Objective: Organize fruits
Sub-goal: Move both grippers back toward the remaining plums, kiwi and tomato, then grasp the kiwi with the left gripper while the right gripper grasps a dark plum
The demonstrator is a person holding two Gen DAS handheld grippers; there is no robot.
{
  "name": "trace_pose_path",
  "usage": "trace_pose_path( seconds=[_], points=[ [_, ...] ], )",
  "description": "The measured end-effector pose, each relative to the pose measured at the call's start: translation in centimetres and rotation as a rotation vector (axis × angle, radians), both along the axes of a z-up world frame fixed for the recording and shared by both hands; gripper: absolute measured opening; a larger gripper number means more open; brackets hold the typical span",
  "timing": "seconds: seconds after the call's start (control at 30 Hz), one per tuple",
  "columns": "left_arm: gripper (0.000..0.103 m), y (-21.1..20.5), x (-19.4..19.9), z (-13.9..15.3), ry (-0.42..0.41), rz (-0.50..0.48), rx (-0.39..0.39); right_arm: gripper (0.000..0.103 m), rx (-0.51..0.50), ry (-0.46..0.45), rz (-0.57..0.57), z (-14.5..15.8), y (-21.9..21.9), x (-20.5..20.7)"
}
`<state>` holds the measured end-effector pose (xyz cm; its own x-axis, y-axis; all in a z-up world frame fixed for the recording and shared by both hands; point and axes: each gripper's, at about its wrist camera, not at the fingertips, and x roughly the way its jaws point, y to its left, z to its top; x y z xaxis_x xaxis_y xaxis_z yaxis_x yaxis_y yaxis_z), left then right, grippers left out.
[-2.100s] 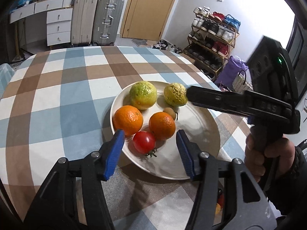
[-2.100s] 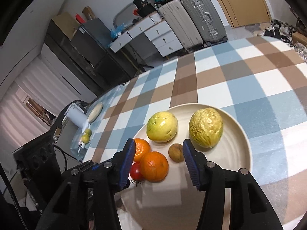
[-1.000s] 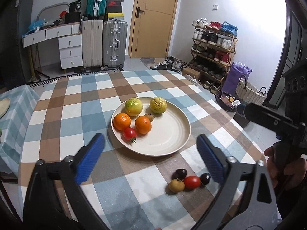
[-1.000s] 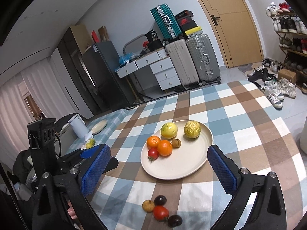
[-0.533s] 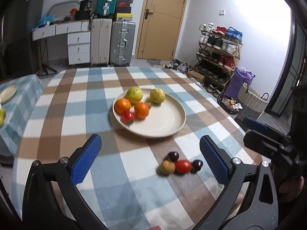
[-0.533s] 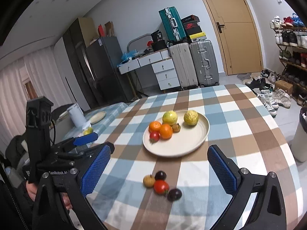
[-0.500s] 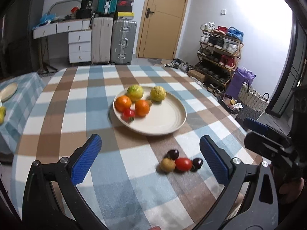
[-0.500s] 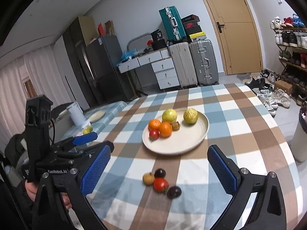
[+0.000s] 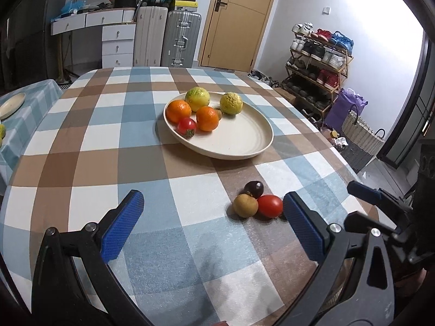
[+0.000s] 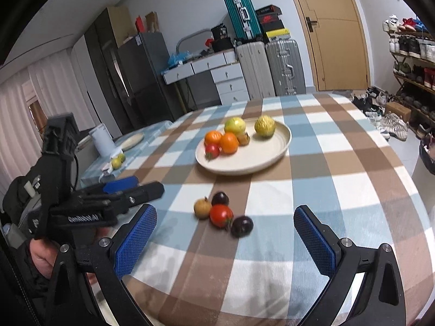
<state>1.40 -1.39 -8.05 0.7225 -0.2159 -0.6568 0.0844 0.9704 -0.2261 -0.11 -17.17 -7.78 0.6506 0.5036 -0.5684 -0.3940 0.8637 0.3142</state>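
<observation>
A cream plate point(image 9: 244, 141) point(image 10: 261, 157) on the checked tablecloth holds two oranges point(image 9: 207, 118), a red tomato point(image 9: 186, 126), two yellow-green fruits point(image 9: 231, 103) and a small brown one. Nearer me lies a loose cluster: a tan round fruit point(image 9: 245, 205) point(image 10: 202, 208), a red tomato point(image 9: 269, 206) point(image 10: 221, 215) and dark purple fruits point(image 9: 254, 188) point(image 10: 242, 226). My left gripper point(image 9: 212, 225) is open, low over the cloth, the cluster by its right finger. My right gripper point(image 10: 224, 241) is open, empty, just short of the cluster.
The table's edge curves off close on the right point(image 9: 353, 168). A side table point(image 10: 130, 146) at the left carries a plate, a white jug and small fruits. Suitcases point(image 9: 179, 40), drawers, a door and a shoe rack point(image 9: 318, 62) stand beyond.
Both grippers have drawn back from the plate, opened wide, and come down lower toward the loose cluster at the table's near side. No fruit has moved.
</observation>
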Motion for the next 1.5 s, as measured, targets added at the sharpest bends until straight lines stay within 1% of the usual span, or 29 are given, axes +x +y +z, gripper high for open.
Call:
trace_pose_path(
  seconds=[0.2, 0.4, 0.53, 0.6, 0.73, 0.8, 0.83, 1.1, 1.17, 1.27, 1.3, 1.37, 1.43, 1.5],
  points=[
    [0.102, 0.2, 0.6, -1.0, 0.014, 0.006, 0.013, 0.103, -0.015, 0.048, 0.005, -1.9, 0.4, 1.1],
    [0.102, 0.0, 1.5, -1.9, 0.033, -0.011, 0.012, 0.103, 0.001, 0.104, 0.029, -3.3, 0.5, 2.4],
    [0.102, 0.0, 2.1, -2.4, 0.044, -0.017, 0.001, 0.102, -0.002, 0.125, 0.040, -3.9, 0.6, 3.0],
    [0.102, -0.1, 2.3, -2.5, 0.044, -0.019, 0.006, 0.096, -0.002, 0.135, 0.045, -4.1, 0.6, 3.4],
    [0.102, 0.0, 2.8, -2.6, 0.045, -0.019, -0.002, 0.087, -0.019, 0.156, 0.046, -4.5, 0.7, 4.2],
    [0.102, 0.1, 3.0, -2.6, 0.046, -0.016, -0.008, 0.078, -0.023, 0.172, 0.057, -4.7, 0.8, 4.6],
    [0.102, 0.2, 3.2, -2.7, 0.049, -0.014, -0.013, 0.077, -0.024, 0.179, 0.066, -4.8, 0.9, 4.8],
    [0.102, 0.9, 3.9, -3.1, 0.063, -0.007, -0.030, 0.055, -0.045, 0.192, 0.105, -5.0, 1.6, 5.3],
    [0.102, 0.9, 3.9, -3.2, 0.065, -0.008, -0.032, 0.050, -0.047, 0.193, 0.109, -5.1, 1.7, 5.4],
    [0.102, 0.9, 3.9, -3.3, 0.071, -0.009, -0.033, 0.048, -0.051, 0.198, 0.107, -5.2, 1.7, 5.5],
    [0.102, 1.0, 3.9, -3.4, 0.072, -0.007, -0.035, 0.046, -0.050, 0.200, 0.109, -5.2, 1.7, 5.5],
    [0.102, 1.0, 4.0, -3.4, 0.073, -0.007, -0.036, 0.039, -0.043, 0.203, 0.114, -5.3, 1.7, 5.5],
    [0.102, 0.9, 4.0, -3.5, 0.073, -0.007, -0.035, 0.034, -0.041, 0.202, 0.111, -5.3, 1.6, 5.6],
    [0.102, 0.9, 4.0, -3.5, 0.075, -0.007, -0.034, 0.028, -0.040, 0.203, 0.105, -5.4, 1.5, 5.5]
  ],
)
